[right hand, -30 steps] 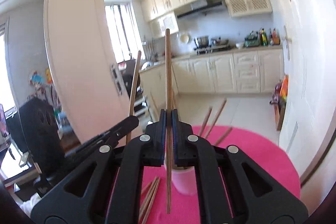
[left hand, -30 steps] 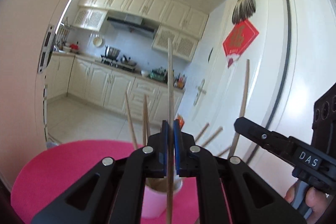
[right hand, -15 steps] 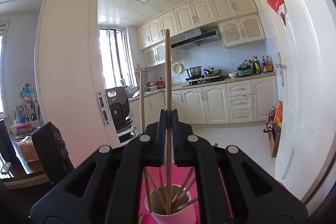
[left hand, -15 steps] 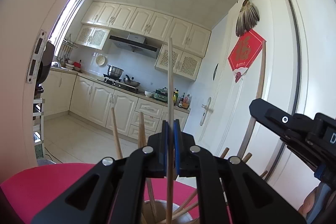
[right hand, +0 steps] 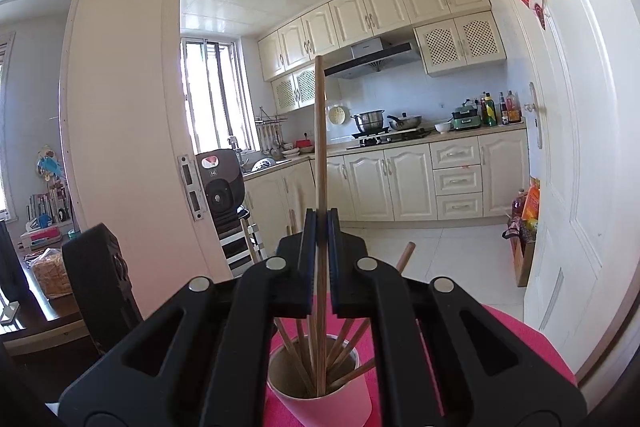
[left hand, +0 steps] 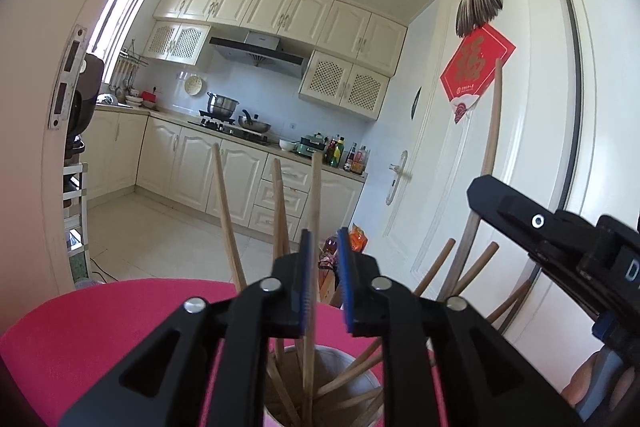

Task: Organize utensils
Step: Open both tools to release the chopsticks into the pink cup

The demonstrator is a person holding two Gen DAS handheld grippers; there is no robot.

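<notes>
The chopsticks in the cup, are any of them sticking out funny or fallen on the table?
Nothing looks wrong. The chopsticks lean every which way inside the pink cup, which is normal for loose sticks. None has visibly spilled onto the pink tablecloth. One chopstick stands upright because the right gripper pinches it.

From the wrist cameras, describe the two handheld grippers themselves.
Both are matte black. The left gripper and the right gripper each have two angular arms with triangular cutouts and silver round pivot pins, ending in flat fingers with blue ribbed pads. The right one's body bears partly visible white lettering in the left view.
</notes>
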